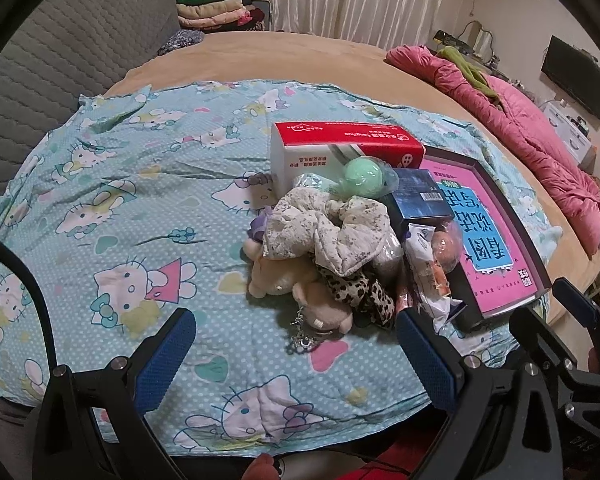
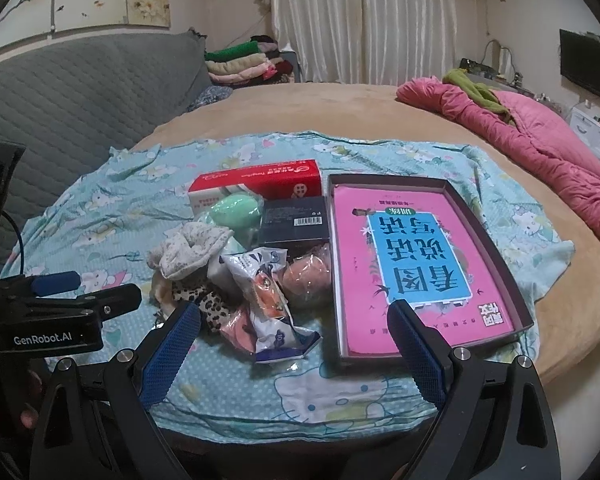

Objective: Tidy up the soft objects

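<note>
A pile of soft things lies on the Hello Kitty cloth (image 1: 120, 208): a floral scrunchie (image 1: 332, 232), a leopard scrunchie (image 1: 360, 292), a beige plush bear (image 1: 296, 288), a green ball (image 1: 362, 178) and an orange ball (image 2: 306, 278) in wrap. My left gripper (image 1: 296, 352) is open and empty, just short of the bear. My right gripper (image 2: 294, 344) is open and empty, in front of a snack packet (image 2: 276, 320). A dark tray with a pink book (image 2: 412, 260) lies to the right of the pile.
A red and white box (image 1: 340, 148) and a dark blue box (image 2: 296, 224) stand behind the pile. A pink quilt (image 2: 540, 136) lies at the bed's right side. Folded clothes (image 1: 216, 8) are stacked at the back, by a grey quilted headboard (image 1: 60, 60).
</note>
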`<state>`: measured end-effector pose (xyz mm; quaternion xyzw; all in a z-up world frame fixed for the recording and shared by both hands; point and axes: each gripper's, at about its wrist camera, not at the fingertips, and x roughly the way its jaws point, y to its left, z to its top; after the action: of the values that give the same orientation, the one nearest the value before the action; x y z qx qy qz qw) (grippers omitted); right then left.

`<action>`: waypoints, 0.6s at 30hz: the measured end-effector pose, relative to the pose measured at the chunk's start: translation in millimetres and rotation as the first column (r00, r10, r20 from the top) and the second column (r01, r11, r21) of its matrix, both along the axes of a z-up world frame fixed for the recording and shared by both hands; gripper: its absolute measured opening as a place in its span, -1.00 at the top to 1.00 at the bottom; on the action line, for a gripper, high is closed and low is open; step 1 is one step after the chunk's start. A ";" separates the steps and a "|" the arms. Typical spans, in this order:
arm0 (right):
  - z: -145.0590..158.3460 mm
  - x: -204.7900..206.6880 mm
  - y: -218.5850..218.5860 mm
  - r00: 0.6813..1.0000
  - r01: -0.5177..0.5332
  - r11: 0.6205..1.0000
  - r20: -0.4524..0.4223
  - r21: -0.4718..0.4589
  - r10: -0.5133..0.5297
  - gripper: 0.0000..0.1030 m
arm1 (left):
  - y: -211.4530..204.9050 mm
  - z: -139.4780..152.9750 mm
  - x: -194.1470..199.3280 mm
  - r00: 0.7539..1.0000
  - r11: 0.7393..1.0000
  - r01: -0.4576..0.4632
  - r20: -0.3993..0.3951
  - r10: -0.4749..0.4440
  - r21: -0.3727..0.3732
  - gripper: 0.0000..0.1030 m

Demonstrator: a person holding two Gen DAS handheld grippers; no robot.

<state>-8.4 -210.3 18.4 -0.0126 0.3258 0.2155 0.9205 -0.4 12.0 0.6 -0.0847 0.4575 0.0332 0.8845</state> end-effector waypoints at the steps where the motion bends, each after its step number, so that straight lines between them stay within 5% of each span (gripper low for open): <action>1: 0.3 -0.6 -0.4 1.000 0.000 1.000 0.002 0.001 0.000 -0.84 | -0.3 0.5 -0.1 1.000 1.000 0.001 0.002 -0.001 0.002 -0.96; 18: 0.2 1.5 1.8 1.000 0.002 1.000 -0.006 -0.003 -0.002 -0.84 | -1.6 3.1 1.3 1.000 1.000 0.013 0.014 -0.013 -0.006 -0.95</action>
<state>-6.8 -208.5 18.5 -0.0129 0.3287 0.2141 0.9198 0.9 10.4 3.7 -0.0845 0.4519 0.0256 0.8877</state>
